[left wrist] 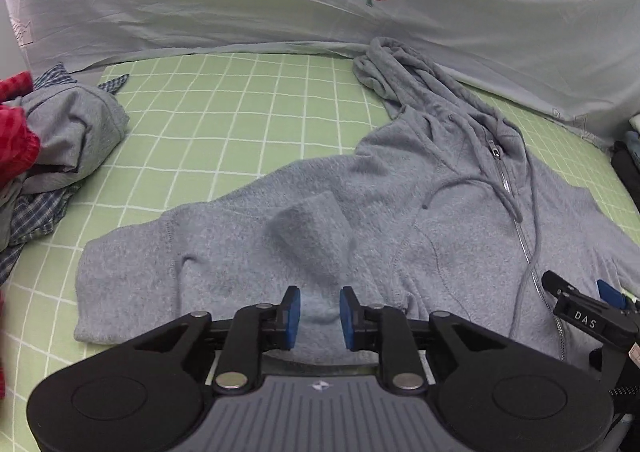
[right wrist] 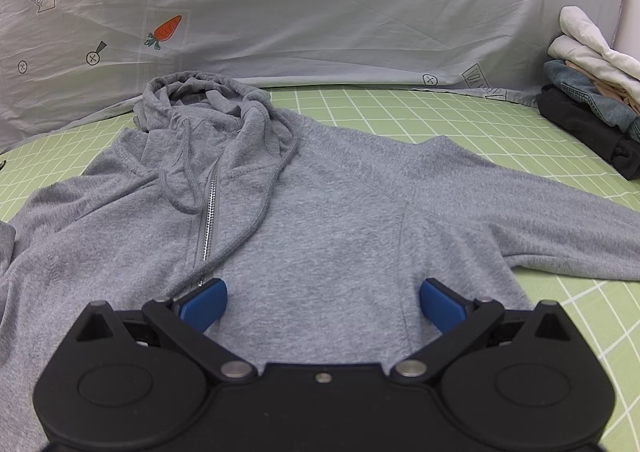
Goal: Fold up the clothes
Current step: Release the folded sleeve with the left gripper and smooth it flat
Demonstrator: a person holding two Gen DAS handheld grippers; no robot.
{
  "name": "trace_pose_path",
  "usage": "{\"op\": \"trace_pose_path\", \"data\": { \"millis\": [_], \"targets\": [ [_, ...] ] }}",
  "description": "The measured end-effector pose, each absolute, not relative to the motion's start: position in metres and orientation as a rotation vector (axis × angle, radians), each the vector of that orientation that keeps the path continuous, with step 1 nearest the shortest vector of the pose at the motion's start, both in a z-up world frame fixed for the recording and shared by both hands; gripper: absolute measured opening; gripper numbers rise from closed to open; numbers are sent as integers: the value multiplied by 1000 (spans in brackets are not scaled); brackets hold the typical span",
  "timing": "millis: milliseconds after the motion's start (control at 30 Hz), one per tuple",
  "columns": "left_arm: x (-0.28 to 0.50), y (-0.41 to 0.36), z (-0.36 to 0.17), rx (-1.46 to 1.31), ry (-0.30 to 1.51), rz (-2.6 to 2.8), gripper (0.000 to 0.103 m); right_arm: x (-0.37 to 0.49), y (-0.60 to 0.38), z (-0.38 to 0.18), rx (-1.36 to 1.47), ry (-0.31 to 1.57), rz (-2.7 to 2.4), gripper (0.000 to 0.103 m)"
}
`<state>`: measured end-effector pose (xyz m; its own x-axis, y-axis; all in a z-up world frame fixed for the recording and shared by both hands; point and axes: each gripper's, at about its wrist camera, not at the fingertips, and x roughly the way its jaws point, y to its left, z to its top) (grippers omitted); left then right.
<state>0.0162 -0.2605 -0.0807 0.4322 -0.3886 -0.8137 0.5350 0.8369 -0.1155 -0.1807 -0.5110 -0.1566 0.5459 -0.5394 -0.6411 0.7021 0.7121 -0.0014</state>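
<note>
Black tool with blue pads, silver rivets.

The hoodie is plain grey. The bed sheet is light green with a white grid. The backdrop cloth is pale grey with orange carrots.

Grey zip hoodie spread flat on green checked sheet, hood bunched at far end, one sleeve stretched rightward. Right gripper above the hem, jaws wide apart, nothing between. Stack of folded clothes far right.
</note>
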Motion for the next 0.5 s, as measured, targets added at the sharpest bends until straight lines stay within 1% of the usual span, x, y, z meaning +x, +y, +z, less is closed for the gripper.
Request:
{"op": "trace_pose_path", "data": {
  "millis": [33, 100, 133, 167, 333, 400, 500],
  "targets": [
    [20, -251, -76, 156, 960, -535, 34, -181, -511, -157, 269, 660, -747, 103],
    [30, -231, -76, 141, 951, -416, 43, -181, -511, -157, 269, 660, -747, 103],
    [34, -221, -79, 137, 949, -361, 44, -181, -511, -157, 269, 660, -747, 103],
    [40, -214, -83, 133, 963, -318, 46, -181, -511, -157, 269, 660, -746, 103],
    [63, -189, -99, 111, 1027, -212, 47, -181, -511, -157, 269, 661, -745, 103],
    [65, -186, -102, 106, 1025, -228, 55, -181, -511, -157, 268, 661, -745, 103],
    [67, -188, -108, 100, 1029, -242, 55, -181, -511, -157, 268, 661, -745, 103]
  ]
}}
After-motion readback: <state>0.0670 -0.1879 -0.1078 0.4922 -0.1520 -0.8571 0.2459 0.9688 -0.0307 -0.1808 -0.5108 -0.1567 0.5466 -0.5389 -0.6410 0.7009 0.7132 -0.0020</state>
